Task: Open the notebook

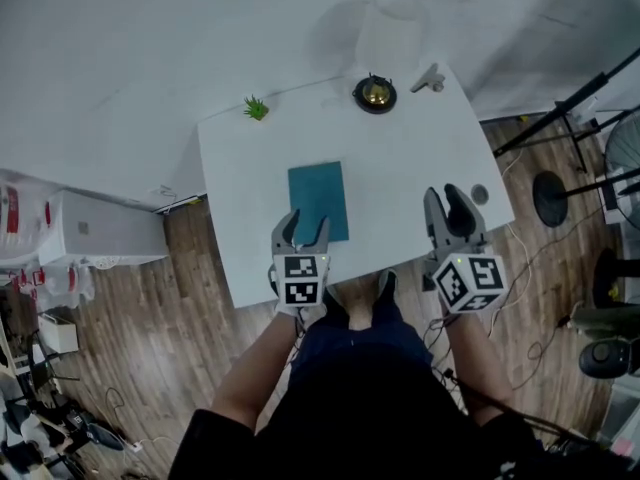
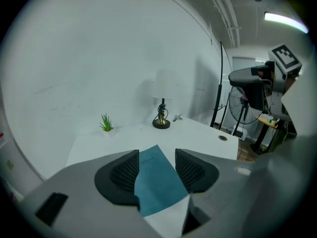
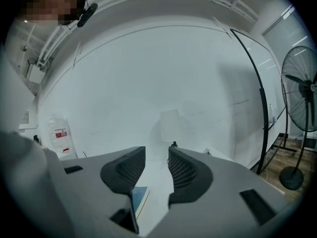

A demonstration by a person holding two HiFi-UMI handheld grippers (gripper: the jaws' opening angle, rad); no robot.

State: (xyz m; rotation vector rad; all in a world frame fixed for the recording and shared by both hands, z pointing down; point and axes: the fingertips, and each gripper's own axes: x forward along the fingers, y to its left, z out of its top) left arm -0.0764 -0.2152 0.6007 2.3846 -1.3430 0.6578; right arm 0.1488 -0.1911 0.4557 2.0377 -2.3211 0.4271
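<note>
Nothing of the opening is judged to be done yet: the teal notebook (image 1: 318,200) is seen lying flat and closed on the white table (image 1: 400,158), cover up. Far beyond the notebook's left corner a small green plant (image 1: 256,108) is set at the table's back edge. At the notebook's near edge, toward its left corner, the left gripper (image 1: 305,226) is held with its jaws apart. The cover is framed between them, but no pad is seen pressing on it. Beyond the notebook's right side stands a brass-based lamp (image 1: 374,93). Well to the notebook's right the right gripper (image 1: 445,203) is held, jaws moderately apart with nothing between them. Taking hold of the cover and lifting it are left to be done.
</note>
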